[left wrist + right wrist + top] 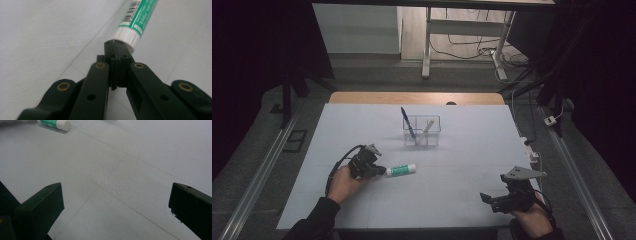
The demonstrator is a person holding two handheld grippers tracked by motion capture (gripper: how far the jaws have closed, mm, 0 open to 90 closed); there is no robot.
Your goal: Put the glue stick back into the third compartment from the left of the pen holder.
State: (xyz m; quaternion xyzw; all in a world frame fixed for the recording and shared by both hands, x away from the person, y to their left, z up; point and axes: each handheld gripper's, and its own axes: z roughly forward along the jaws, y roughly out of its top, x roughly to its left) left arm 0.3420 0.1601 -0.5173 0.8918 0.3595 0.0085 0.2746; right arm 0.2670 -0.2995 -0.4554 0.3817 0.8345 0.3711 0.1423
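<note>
High view showed the right tool [490,198] near the white counter's [462,165] front edge, jaws spread wide, empty. Farther in, the left tool [381,171] was clenched, tips touching the white cap of a green-and-white tube [401,170] lying flat, long axis left-right.

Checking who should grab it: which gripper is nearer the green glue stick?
Left. The left gripper sits shut at the green glue stick's white end; the right gripper is open, far off.
</note>
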